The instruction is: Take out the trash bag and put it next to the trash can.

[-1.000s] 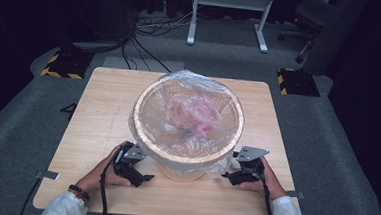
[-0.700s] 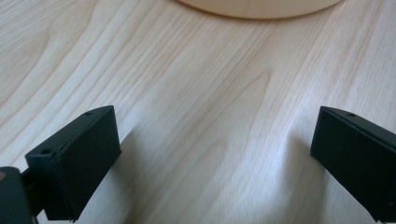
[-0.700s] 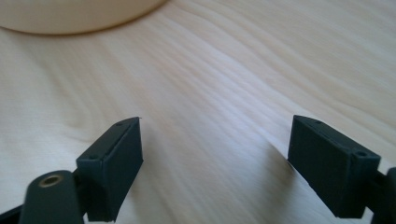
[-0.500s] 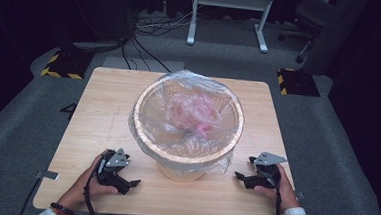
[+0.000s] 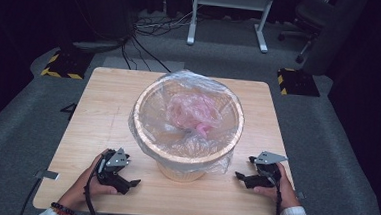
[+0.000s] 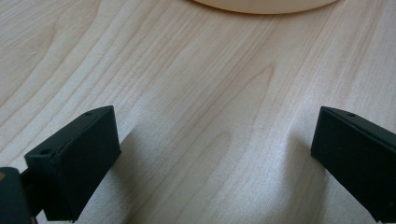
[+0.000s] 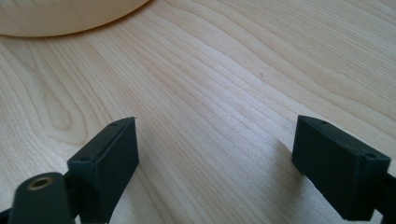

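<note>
Pale wood table (image 5: 103,112), grey carpet (image 5: 16,137) round it, dark room. Bag-lined basket (image 5: 185,160) centre. Left gripper (image 5: 128,184) & right gripper (image 5: 240,177): jaws apart, empty.

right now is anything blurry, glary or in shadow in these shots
High view: dark surroundings, table lit, soft glare on the plastic liner over the basket. Left gripper view: jaws cast soft shadows on sharp wood grain. Right gripper view: the same, with the near jaws slightly soft.

I log: bench (image 5: 102,122), pale wood, smooth matt grain. Basket (image 5: 184,170), light wood, lined with clear glossy crinkled plastic film (image 5: 149,130). Both tools, left (image 5: 124,182) and right (image 5: 244,179), matt black plastic.
</note>
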